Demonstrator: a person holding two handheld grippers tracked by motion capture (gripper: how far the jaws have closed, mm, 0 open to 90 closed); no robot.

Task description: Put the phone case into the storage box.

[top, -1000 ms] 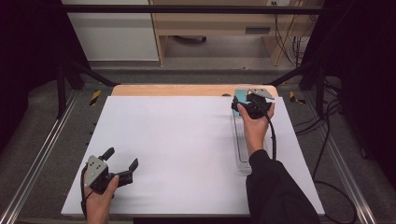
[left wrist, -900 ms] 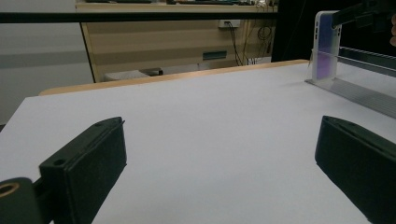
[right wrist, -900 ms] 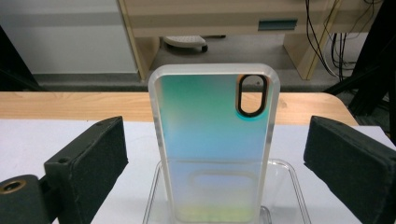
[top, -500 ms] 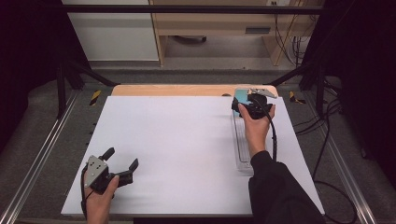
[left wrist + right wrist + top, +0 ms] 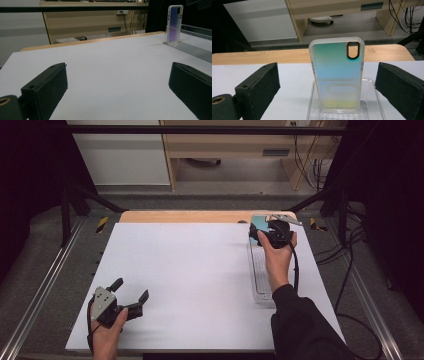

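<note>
At the near left corner of the white table (image 5: 190, 285), the left gripper (image 5: 131, 296) rests low in the person's hand, its fingers (image 5: 47, 87) spread wide with nothing between them but bare tabletop. Farther along on the right side, a clear slotted rack (image 5: 261, 277) lies lengthwise on the table. At its far end stands the phone case (image 5: 337, 75), upright in a slot, its translucent back shading from teal at the top to yellow at the bottom, with an oval camera opening near its upper corner. The right gripper (image 5: 267, 234) hangs just in front of the case, its fingers (image 5: 259, 85) spread to either side of it and apart from its edges. Beyond the case runs the table's wooden far edge (image 5: 262, 56).
</note>
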